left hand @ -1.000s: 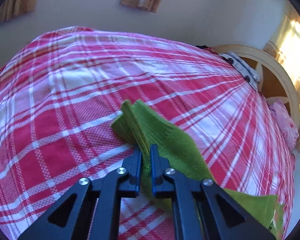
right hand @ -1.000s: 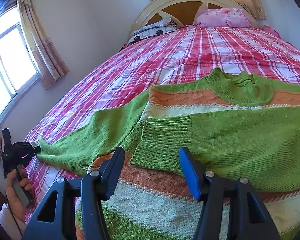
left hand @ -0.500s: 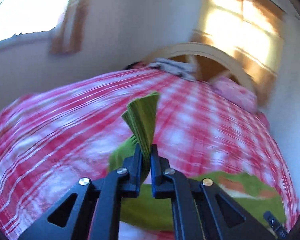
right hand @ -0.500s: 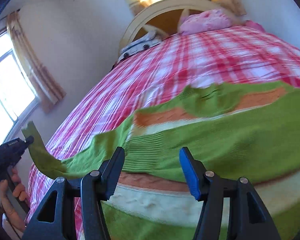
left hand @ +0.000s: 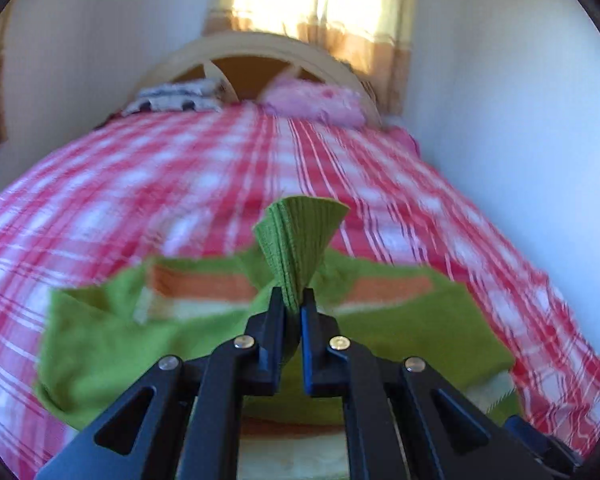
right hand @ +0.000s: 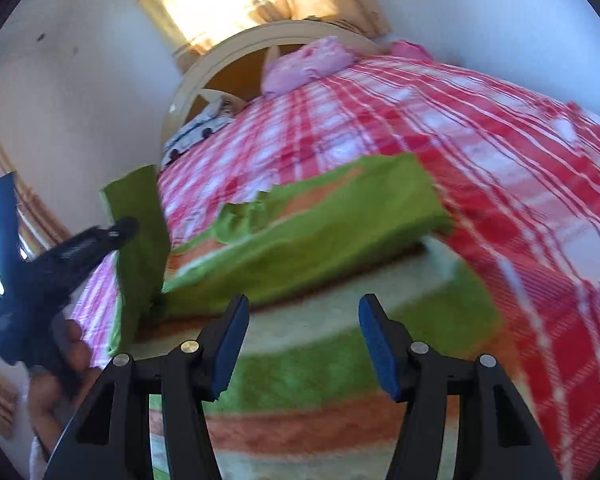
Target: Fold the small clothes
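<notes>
The left gripper [left hand: 293, 304] is pressed together on the ribbed cuff [left hand: 300, 240] of the green sleeve [right hand: 140, 240], which fans out above its fingertips. In the right wrist view the same gripper holds that sleeve up off the bed as a hanging green strip, with the person's left hand [right hand: 66, 364] wrapped round the handle below. The right gripper [right hand: 304, 336] is spread wide and holds nothing; its blue pads [right hand: 374, 344] hover just over the lower part of the sweater [right hand: 312, 352].

The sweater, green with orange and cream bands, lies on the red and white plaid bedspread [left hand: 140, 184], and one green sleeve already lies folded across its chest. Both views are smeared by motion, so the sweater's far edge is hard to trace, and whether the collar lies flat is not clear. Beyond it, near the arched cream headboard [left hand: 260, 46], sit a pink pillow [left hand: 316, 104] and a pale patterned bundle [left hand: 172, 96]. A sunlit curtained window [left hand: 320, 4] rises behind.
</notes>
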The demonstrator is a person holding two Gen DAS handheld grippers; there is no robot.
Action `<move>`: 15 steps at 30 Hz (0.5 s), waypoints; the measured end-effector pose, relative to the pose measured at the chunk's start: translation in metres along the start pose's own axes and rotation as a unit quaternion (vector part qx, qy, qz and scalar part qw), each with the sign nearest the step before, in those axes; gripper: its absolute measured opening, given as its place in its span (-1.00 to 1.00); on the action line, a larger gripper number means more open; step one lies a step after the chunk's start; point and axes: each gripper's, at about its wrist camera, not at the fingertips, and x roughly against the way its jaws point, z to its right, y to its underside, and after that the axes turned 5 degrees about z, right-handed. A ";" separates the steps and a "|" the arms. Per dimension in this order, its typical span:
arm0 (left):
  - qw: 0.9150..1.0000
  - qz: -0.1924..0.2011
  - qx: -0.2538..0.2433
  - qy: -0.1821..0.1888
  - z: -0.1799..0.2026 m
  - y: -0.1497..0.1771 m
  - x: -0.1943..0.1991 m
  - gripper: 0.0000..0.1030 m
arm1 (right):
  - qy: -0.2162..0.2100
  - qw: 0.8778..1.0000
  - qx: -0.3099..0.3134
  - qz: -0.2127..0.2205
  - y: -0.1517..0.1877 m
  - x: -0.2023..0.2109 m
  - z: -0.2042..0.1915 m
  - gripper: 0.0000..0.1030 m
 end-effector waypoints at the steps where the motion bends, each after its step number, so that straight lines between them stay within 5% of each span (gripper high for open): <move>1: 1.000 -0.013 -0.004 0.001 0.003 0.006 -0.006 -0.85 | 0.007 1.000 0.000 -0.001 0.002 0.001 0.004 0.13; 5: 0.999 -0.046 -0.023 0.013 0.014 0.030 0.003 -0.64 | 0.020 1.000 -0.013 -0.009 0.005 0.000 0.015 0.14; 9: 0.999 -0.041 0.026 0.013 -0.023 0.048 0.043 0.60 | -0.003 0.999 -0.028 -0.019 -0.001 -0.007 0.017 0.15; 15: 0.997 -0.020 0.058 -0.054 -0.077 0.075 0.078 0.69 | -0.057 0.998 -0.022 -0.025 -0.021 -0.020 -0.004 0.36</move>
